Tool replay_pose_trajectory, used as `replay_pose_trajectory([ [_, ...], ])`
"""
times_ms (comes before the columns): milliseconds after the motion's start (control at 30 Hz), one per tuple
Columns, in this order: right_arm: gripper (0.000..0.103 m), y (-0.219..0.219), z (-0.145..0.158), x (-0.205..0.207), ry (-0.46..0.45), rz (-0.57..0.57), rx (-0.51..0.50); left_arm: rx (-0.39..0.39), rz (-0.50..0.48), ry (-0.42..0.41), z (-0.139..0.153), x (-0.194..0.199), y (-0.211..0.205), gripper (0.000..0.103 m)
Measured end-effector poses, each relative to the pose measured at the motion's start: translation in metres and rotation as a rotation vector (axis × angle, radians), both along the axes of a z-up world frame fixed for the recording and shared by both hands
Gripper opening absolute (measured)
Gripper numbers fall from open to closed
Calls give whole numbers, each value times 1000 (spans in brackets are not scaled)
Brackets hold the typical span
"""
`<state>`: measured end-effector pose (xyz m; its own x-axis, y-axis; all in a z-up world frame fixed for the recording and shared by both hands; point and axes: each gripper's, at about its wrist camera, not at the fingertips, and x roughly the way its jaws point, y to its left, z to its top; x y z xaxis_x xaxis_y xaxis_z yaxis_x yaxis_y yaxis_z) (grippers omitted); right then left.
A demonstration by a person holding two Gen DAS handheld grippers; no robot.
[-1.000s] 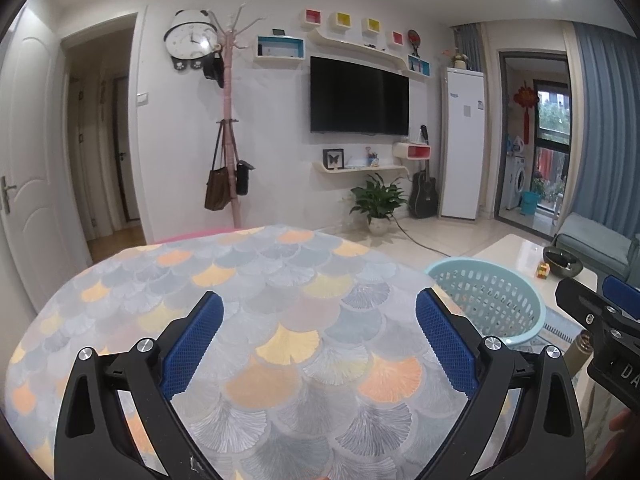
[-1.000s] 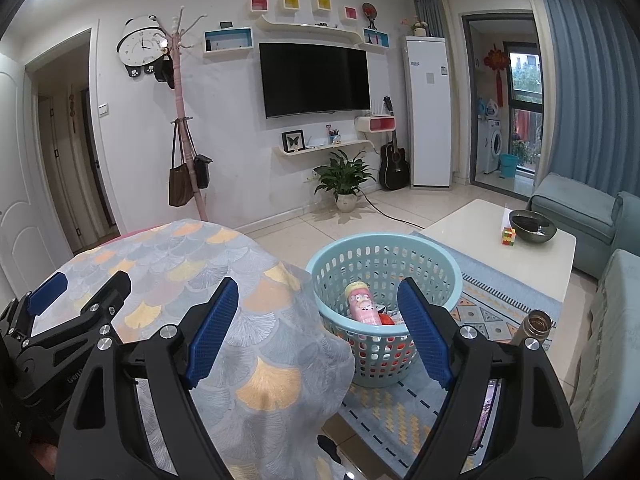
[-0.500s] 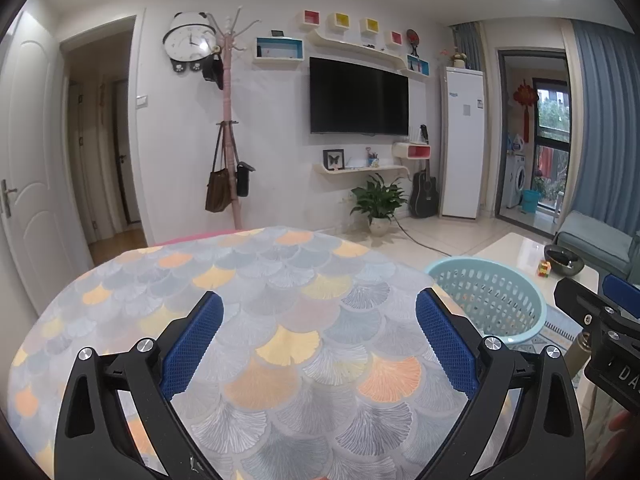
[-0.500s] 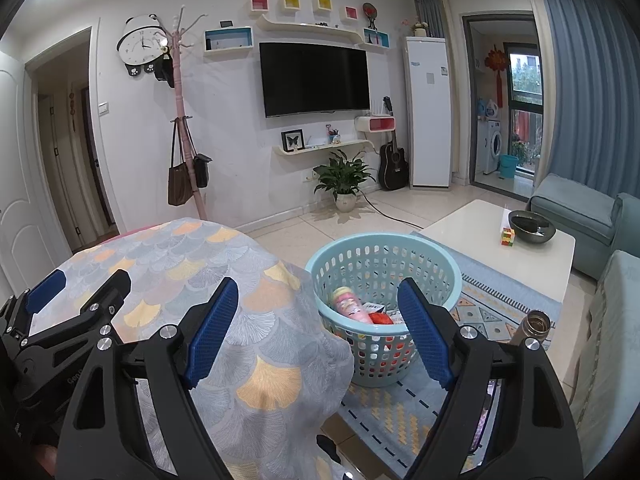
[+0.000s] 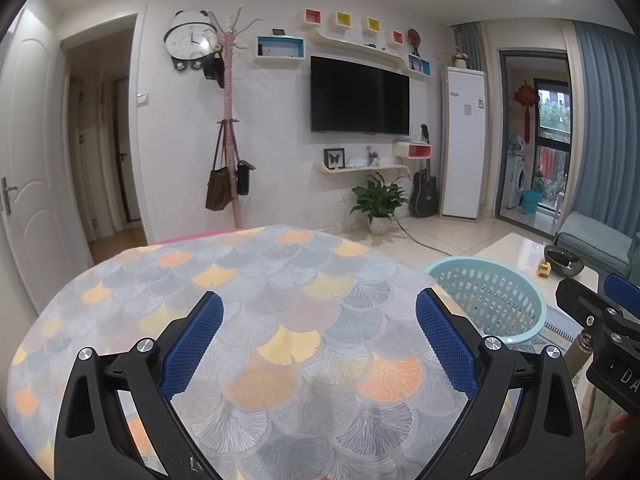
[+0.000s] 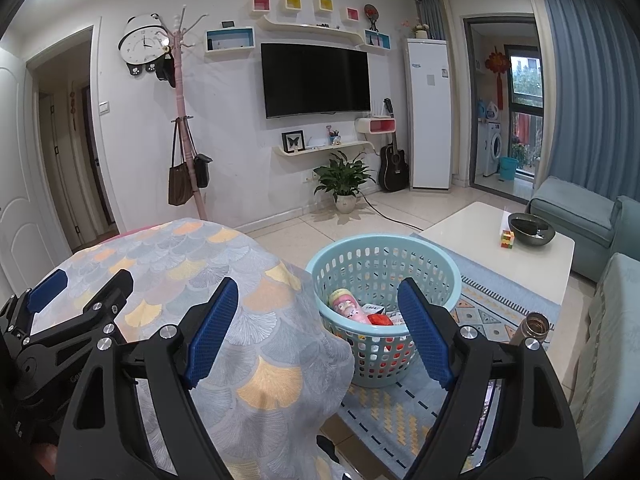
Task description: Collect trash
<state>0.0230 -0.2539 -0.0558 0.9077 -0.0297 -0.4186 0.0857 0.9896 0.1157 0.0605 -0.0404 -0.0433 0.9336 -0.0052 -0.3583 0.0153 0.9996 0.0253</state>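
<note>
A light blue perforated basket (image 6: pixel 380 276) stands on the rug beside the round table (image 5: pixel 260 280) with its fan-patterned cloth. Inside the basket lie a pink bottle (image 6: pixel 349 307), a red piece (image 6: pixel 380 319) and white packaging. My right gripper (image 6: pixel 318 294) is open and empty, held over the table's edge and pointing toward the basket. My left gripper (image 5: pixel 319 308) is open and empty above the tablecloth. The basket's rim (image 5: pixel 486 294) shows at the right in the left wrist view. No loose trash shows on the tablecloth.
A white coffee table (image 6: pixel 500 248) holds a dark bowl (image 6: pixel 531 230) and a puzzle cube (image 6: pixel 506 238). A metal flask (image 6: pixel 534 327) stands on the rug. Blue sofas (image 6: pixel 576 216) sit at the right, a potted plant (image 6: pixel 345 184) and coat stand (image 6: pixel 185 128) by the wall.
The pink bottle in the basket tipped from upright to lying down to the left. Both grippers have stayed where they were.
</note>
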Motion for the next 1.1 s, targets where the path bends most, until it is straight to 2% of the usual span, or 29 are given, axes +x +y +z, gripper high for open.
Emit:
replay_pose_trajectory([
  [1100, 78, -3, -4, -1, 13, 4, 7, 2, -1, 4, 0, -1, -1, 94],
])
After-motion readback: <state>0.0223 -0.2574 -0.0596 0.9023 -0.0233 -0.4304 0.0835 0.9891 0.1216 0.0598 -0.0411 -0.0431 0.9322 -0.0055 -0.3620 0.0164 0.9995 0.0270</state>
